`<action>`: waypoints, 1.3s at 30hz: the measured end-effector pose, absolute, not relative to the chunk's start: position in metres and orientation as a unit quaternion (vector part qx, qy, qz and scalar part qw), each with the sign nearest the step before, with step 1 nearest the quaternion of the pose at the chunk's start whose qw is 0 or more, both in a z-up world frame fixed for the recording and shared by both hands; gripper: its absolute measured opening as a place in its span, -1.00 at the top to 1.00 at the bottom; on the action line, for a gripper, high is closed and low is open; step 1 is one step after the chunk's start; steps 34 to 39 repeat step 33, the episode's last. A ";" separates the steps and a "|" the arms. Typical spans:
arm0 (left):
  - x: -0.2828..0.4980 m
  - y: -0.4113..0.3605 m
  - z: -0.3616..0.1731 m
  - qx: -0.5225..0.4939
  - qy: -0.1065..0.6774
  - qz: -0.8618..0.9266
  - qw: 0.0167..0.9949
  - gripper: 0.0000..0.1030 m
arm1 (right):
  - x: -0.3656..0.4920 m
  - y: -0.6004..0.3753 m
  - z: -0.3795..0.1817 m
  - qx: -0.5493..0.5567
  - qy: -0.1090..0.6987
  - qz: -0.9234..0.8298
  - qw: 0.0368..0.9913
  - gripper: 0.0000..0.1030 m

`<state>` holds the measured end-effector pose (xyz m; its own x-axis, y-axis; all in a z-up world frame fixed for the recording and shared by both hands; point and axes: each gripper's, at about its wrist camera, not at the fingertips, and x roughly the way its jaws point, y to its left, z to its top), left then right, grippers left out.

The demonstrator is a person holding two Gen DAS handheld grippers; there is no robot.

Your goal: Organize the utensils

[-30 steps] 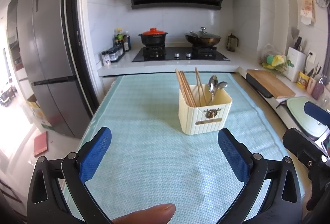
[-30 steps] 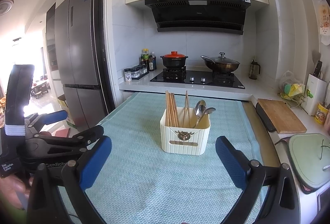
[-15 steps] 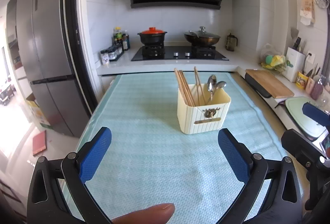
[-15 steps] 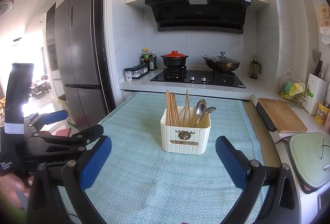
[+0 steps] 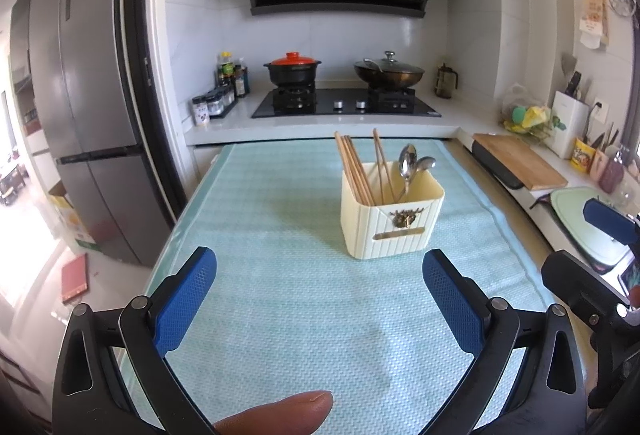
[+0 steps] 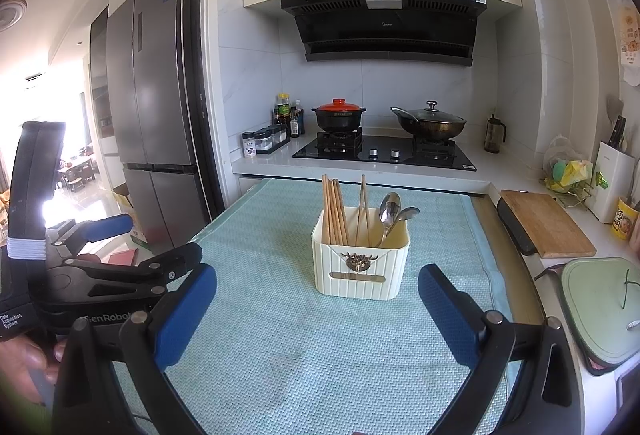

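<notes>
Both claws, left claw point(image 5: 319, 277) and right claw point(image 6: 317, 293), gape empty before the utensil holder point(image 6: 360, 263).

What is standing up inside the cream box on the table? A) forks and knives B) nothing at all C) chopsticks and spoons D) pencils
C: the cream box holds wooden chopsticks on its left side and two metal spoons on its right side, all sticking up above the rim.
</notes>
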<state>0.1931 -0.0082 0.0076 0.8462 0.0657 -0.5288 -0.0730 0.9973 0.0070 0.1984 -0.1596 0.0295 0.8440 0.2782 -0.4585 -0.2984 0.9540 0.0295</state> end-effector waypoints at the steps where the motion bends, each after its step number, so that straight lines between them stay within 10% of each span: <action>1: 0.193 -0.008 0.008 -0.006 0.275 0.036 0.961 -0.99 | 0.198 -0.160 0.029 -0.022 0.235 0.150 0.960 -0.99; 39: 0.202 -0.008 0.003 -0.004 0.275 0.044 0.960 -0.99 | 0.204 -0.168 0.024 -0.015 0.244 0.144 0.959 -0.99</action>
